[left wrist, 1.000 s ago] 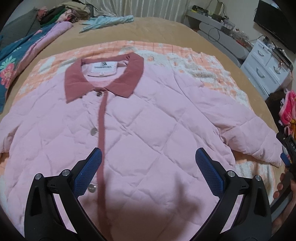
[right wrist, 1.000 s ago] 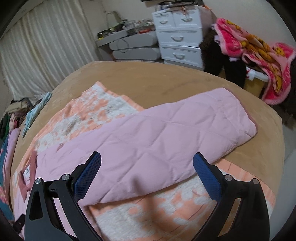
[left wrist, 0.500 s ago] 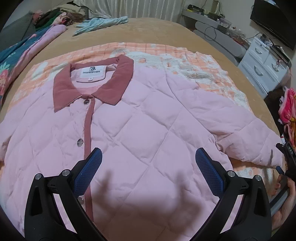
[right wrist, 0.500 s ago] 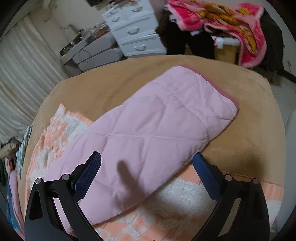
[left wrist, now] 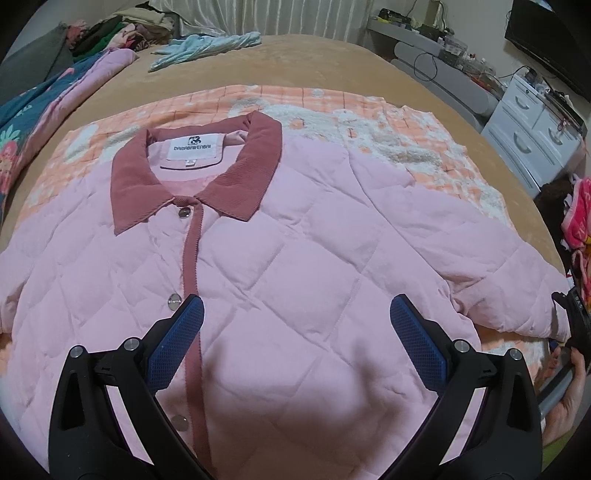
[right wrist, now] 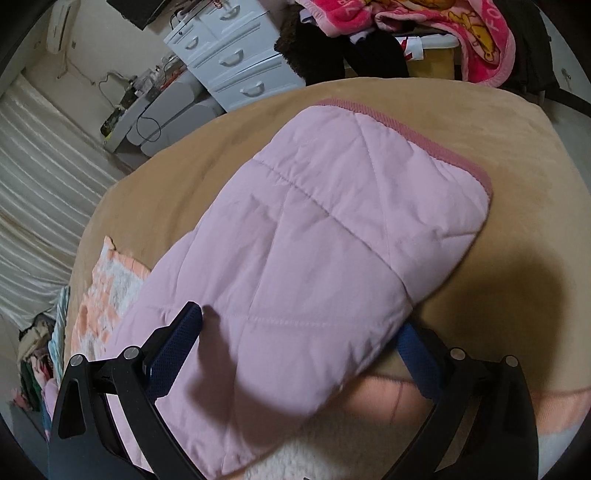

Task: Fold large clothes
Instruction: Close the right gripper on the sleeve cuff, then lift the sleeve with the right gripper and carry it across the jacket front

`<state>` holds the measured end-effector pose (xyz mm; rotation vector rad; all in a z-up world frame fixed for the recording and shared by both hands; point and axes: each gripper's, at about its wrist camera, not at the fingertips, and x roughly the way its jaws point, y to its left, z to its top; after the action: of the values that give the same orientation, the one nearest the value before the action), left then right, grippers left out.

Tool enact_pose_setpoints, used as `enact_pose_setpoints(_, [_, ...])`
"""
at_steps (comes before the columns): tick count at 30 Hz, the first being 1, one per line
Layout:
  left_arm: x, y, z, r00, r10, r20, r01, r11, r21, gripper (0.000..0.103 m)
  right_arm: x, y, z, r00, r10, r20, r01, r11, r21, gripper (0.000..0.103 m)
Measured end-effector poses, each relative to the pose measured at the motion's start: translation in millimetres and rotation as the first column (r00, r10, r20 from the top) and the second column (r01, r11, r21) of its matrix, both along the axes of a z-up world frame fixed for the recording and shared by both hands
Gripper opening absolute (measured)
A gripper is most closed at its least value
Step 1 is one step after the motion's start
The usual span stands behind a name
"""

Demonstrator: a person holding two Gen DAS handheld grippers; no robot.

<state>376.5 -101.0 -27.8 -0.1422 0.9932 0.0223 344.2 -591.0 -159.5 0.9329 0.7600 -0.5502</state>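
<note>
A pink quilted jacket (left wrist: pixel 295 258) lies flat and front-up on the bed, snapped shut, with a dusty-rose collar (left wrist: pixel 255 173) and placket. My left gripper (left wrist: pixel 295 321) hovers open above its lower chest and holds nothing. The jacket's right sleeve (right wrist: pixel 314 240) stretches toward the bed's corner and ends in a rose cuff (right wrist: pixel 443 151). My right gripper (right wrist: pixel 301 328) is open and straddles that sleeve: one finger rests on the top of the cloth, the other is at the sleeve's lower edge, partly hidden. In the left wrist view that gripper (left wrist: pixel 574 314) shows at the far right, held by a hand (left wrist: pixel 565 391).
An orange-and-white blanket (left wrist: pixel 406 140) lies under the jacket on a tan bed cover (left wrist: pixel 314 62). A light blue garment (left wrist: pixel 207 46) and a floral quilt (left wrist: pixel 33 122) lie at the far side. White drawers (right wrist: pixel 236 59) and a pink cartoon blanket (right wrist: pixel 443 33) stand beyond the bed.
My right gripper has dropped toward the sleeve and swung toward the cuff, so the sleeve now lies between its fingers. The left gripper has drifted only slightly above the jacket.
</note>
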Motion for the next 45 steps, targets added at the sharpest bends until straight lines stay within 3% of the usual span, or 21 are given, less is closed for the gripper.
enact_pose_setpoints(3, [1.1, 6.0, 1.3, 1.0, 0.0, 0.0, 0.0, 1.0, -0.01, 0.095, -0.6, -7.0, -1.8, 0.999, -0.012, 0.035, 0.012, 1.0, 0.008, 0.095])
enact_pose_setpoints(6, [0.7, 12.6, 2.5, 1.0, 0.005, 0.003, -0.005, 1.0, -0.02, 0.095, -8.6, -16.5, -1.1, 0.994, -0.056, 0.095, 0.055, 0.998, 0.016, 0.059])
enact_pose_setpoints(8, [0.6, 17.2, 3.4, 1.0, 0.007, 0.004, -0.007, 1.0, -0.027, 0.095, -9.2, -20.6, -4.6, 0.986, -0.029, 0.164, 0.022, 0.999, 0.041, 0.037])
enact_pose_setpoints(11, [-1.6, 24.5, 7.6, 1.0, 0.012, 0.015, -0.012, 0.999, -0.048, 0.095, -6.9, -16.2, 5.6, 0.977, 0.019, 0.211, -0.021, 1.0, 0.006, 0.021])
enact_pose_setpoints(14, [-3.4, 31.3, 13.8, 0.999, 0.017, 0.03, -0.015, 0.998, -0.066, 0.095, -6.7, -6.0, 32.3, 0.961, 0.085, 0.261, -0.065, 0.994, -0.085, 0.018])
enact_pose_setpoints(17, [-5.8, 37.2, 21.2, 0.998, 0.018, 0.053, -0.014, 0.997, -0.081, 0.095, -9.3, 2.1, 53.7, 0.94, 0.132, 0.314, -0.098, 0.988, -0.121, 0.017])
enact_pose_setpoints(29, [-23.7, 76.0, 44.3, 0.993, 0.063, 0.095, -0.048, 0.988, -0.148, 0.095, -25.5, 83.1, 162.6, 0.801, 0.387, 0.456, -0.234, 0.905, -0.356, 0.016])
enact_pose_setpoints(34, [-30.6, 84.7, 56.4, 0.993, 0.053, 0.106, -0.037, 0.989, -0.144, 0.095, -31.9, 124.2, 193.8, 0.75, 0.467, 0.47, -0.265, 0.861, -0.433, 0.016])
enact_pose_setpoints(45, [-45.8, 105.7, 85.9, 0.988, 0.052, 0.144, -0.025, 0.983, -0.181, 0.095, -22.0, 220.3, 248.0, 0.659, 0.661, 0.36, -0.391, 0.709, -0.587, 0.016])
